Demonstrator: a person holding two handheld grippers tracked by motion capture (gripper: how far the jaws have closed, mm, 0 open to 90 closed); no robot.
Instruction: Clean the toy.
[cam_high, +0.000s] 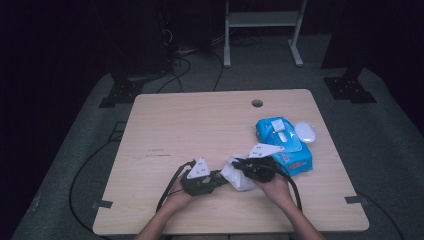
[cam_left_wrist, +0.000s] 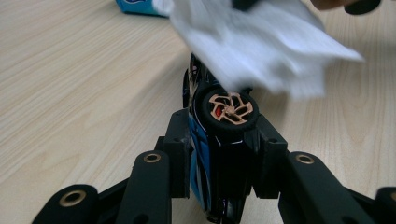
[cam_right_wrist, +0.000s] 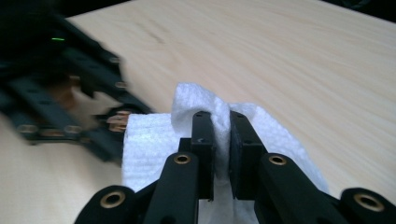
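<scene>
Left gripper view shows our left gripper (cam_left_wrist: 219, 154) clamped on the toy car (cam_left_wrist: 219, 140) above the table (cam_left_wrist: 70, 93); right gripper (cam_right_wrist: 222, 140) pinches the wipe (cam_right_wrist: 149, 140) against it; wiping looks underway, unfinished.

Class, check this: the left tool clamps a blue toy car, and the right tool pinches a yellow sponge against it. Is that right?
Not quite. The right tool pinches a white wipe, not a yellow sponge, as the right gripper view shows. The left tool does clamp the blue toy car.
</scene>
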